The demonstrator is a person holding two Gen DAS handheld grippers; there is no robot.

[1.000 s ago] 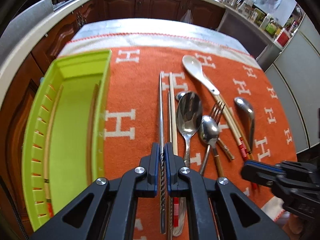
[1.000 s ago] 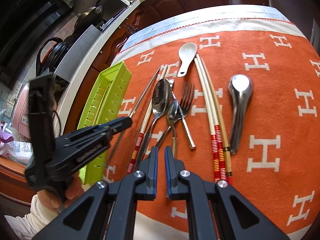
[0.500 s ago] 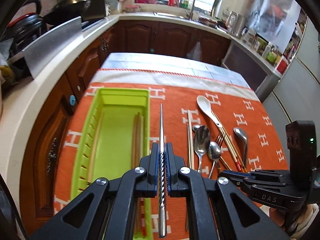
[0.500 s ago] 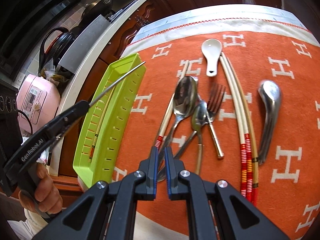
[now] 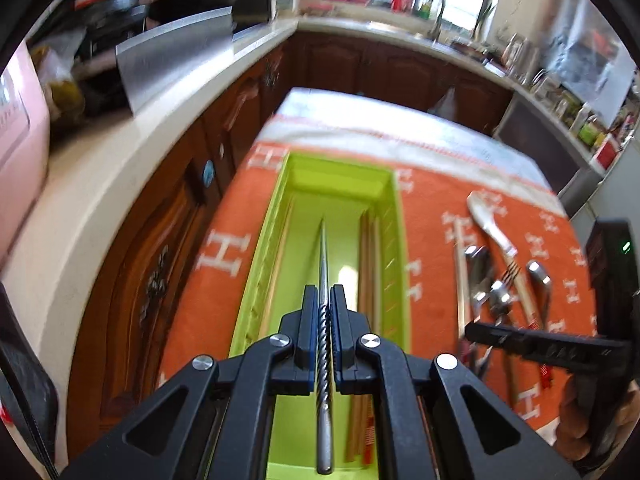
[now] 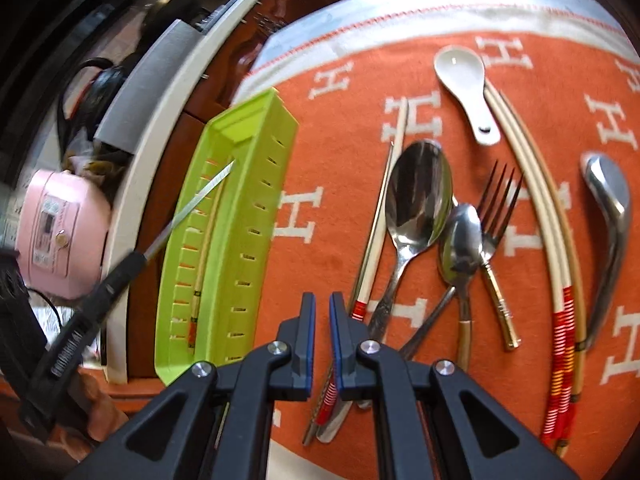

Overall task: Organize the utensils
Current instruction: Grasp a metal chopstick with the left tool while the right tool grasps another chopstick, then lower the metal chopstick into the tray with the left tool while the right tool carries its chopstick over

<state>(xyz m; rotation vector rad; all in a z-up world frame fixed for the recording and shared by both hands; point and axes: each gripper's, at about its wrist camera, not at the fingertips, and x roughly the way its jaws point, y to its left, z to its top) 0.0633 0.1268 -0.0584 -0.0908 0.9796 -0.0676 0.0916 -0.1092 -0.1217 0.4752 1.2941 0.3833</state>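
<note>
Hovering over the green tray (image 5: pixel 394 236), the left gripper (image 5: pixel 326 312) pinches a metal chopstick (image 5: pixel 325 344) (right gripper (image 6: pixel 322 316) nearly closed, empty); a tilted release could bounce it out.

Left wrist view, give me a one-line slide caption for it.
Left gripper holds a metal chopstick over the green tray, where wooden chopsticks already lie; other utensils wait on the orange cloth.

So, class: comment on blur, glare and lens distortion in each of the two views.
Left wrist view: counter and blanket smeared by motion blur, window blown out white, counter edge bowed by the fisheye; the held metal chopstick stays sharp. Right wrist view: sharper, though the large spoon shows glare and the green tray looks curved.
</note>
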